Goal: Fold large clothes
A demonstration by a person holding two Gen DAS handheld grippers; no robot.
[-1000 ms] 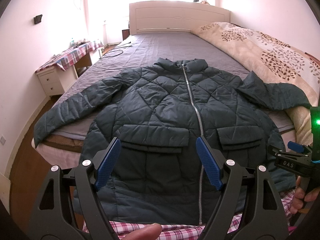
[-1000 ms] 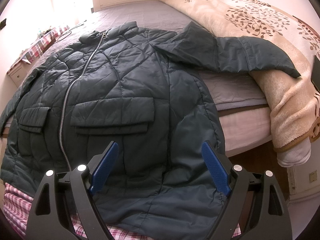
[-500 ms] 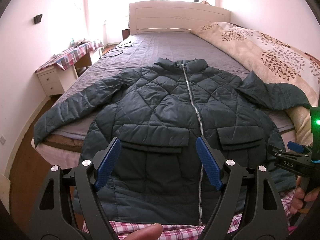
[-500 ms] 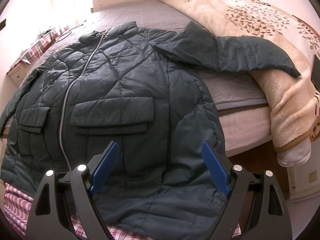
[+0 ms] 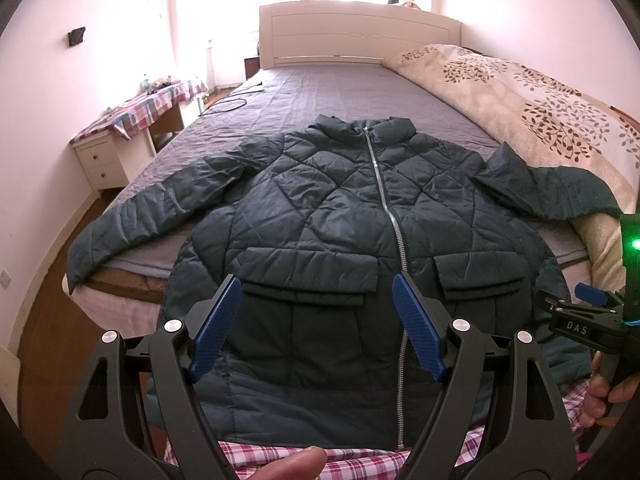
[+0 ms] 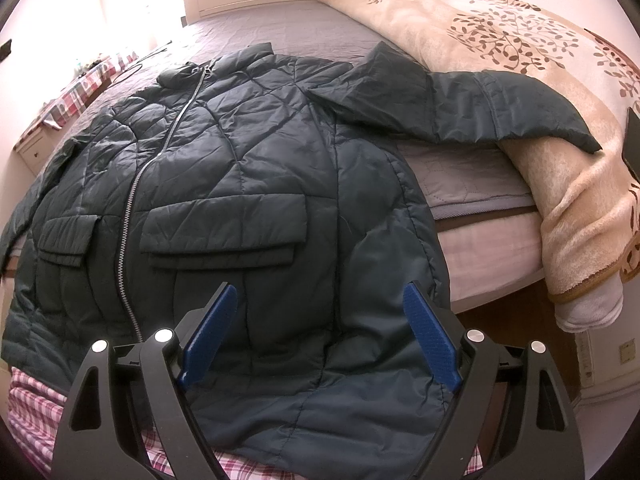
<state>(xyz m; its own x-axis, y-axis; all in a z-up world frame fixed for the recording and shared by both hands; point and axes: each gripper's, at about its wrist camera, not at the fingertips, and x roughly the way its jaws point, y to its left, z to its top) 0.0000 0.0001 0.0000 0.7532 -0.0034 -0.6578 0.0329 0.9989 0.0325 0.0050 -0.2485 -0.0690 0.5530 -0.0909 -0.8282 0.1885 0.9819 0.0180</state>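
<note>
A dark green quilted jacket (image 5: 320, 240) lies front-up and zipped on the near end of the bed (image 5: 320, 92), collar toward the far headboard (image 5: 356, 36), its hem hanging over the near edge. Its left sleeve (image 5: 148, 216) stretches out to the left across the grey bedspread; the other sleeve (image 6: 460, 108) reaches right and rests on a beige leaf-patterned blanket (image 6: 500, 28). The left hand-held gripper (image 5: 318, 324) hovers above the lower front, beside the zipper, fingers spread wide and holding nothing. The right hand-held gripper (image 6: 320, 338) hovers over the jacket's lower right side, likewise spread and empty. A bedside cabinet (image 5: 104, 160) stands at the far left
</note>
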